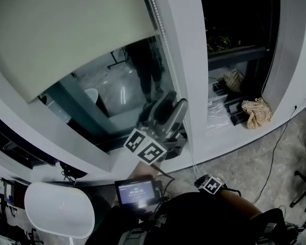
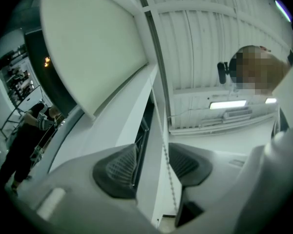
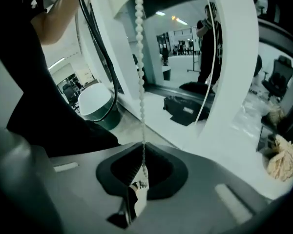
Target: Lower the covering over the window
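We face a big window (image 1: pixel 123 88) whose dark glass mirrors the room. The roller blind (image 1: pixel 66 29) covers only its upper part, with the bottom edge well above the sill (image 1: pixel 56 147), so the lower glass is bare. To the right of the pane stands a broad white frame post (image 1: pixel 186 45), with a second dark pane beyond it. Below the window lies the pale speckled floor (image 1: pixel 245 162), and a white chair (image 1: pixel 58 208) sits at the lower left of the head view. Our left tongs (image 2: pixel 154 165) are raised toward the frame post and point upward. They stand spread, and the bead chain (image 2: pixel 165 152) runs through the gap beside the post's edge; in the left gripper view neither side presses on it. Their marker cube (image 1: pixel 145 147) faces the head camera. Our right tongs (image 3: pixel 141 167) are held low, close to our body, and are pressed together on the same bead chain, which rises straight from the pinch toward the top of the right gripper view. A crumpled cloth (image 1: pixel 256 111) lies on the ledge under the second pane, to the right of the post. A small lit screen (image 1: pixel 136 192) shows just below the cube in the head view, and a thin black cable (image 1: pixel 276 147) trails down from that ledge across the floor.
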The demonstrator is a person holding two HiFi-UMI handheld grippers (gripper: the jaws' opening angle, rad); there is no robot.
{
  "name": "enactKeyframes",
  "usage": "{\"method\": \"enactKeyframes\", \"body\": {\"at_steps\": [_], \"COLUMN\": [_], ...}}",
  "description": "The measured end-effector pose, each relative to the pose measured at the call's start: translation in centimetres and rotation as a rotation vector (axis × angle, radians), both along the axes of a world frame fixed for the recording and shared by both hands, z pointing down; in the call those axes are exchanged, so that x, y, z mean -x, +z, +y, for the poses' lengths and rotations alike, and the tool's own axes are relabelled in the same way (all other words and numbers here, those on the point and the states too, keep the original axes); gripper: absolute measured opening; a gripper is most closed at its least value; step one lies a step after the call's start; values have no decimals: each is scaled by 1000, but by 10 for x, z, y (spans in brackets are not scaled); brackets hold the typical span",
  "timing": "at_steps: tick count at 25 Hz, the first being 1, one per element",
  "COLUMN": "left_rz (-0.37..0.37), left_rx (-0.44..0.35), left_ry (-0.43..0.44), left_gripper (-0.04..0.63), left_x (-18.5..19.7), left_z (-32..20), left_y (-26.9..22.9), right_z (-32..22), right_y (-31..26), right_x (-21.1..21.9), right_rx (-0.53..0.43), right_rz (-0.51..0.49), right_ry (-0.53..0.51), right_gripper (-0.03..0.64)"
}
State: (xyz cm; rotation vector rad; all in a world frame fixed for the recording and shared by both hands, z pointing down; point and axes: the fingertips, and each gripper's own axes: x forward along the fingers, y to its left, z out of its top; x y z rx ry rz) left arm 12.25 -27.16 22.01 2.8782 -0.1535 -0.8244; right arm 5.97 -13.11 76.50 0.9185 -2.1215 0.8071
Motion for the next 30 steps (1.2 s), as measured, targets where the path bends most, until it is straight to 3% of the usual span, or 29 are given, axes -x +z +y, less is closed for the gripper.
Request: {"method": "enactKeyframes", "body": {"at_steps": [2, 7, 8, 9, 13, 15, 18, 21, 23, 25, 27, 30], "left_rz": [-7, -9, -12, -13, 6, -46, -208, -331, -425, -523, -599, -726], "left_rx": [-6, -72, -83, -85, 27, 57, 21, 28, 61, 105, 162, 253], "left_ry": [29, 79, 67, 56, 48, 2, -71, -83, -88, -102, -105, -51], "left_gripper": [195, 159, 57, 17, 12, 12, 11, 11, 12, 12, 12, 12], "left_x": [-4, -10, -9, -8, 6, 9, -1, -10, -13, -12, -7, 1], "left_z": [6, 23, 23, 23, 4, -9, -13, -12, -12, -12, -10, 9], "left_y": [1, -5, -5, -5, 2, 14, 61, 124, 167, 212, 255, 322], "right_z": [12, 11, 11, 12, 9, 5, -4, -30, -56, -81, -101, -120], "right_y": [9, 9, 9, 9, 8, 10, 2, -40, -89, -154, -234, -368], "right_x": [5, 2, 3, 3, -5, -19, -44, -72, -98, -122, -132, -125], "right_rx": [56, 51, 55, 59, 61, 64, 44, -76, -218, -388, -569, -828], "right_rz": [-38, -7, -12, -21, -78, -91, -114, -221, -347, -456, -524, -535], "right_ry": [10, -2, 1, 11, 109, 179, 310, 477, 591, 638, 594, 431], "right_gripper": [14, 14, 14, 14, 17, 20, 55, 77, 77, 62, 60, 66]}}
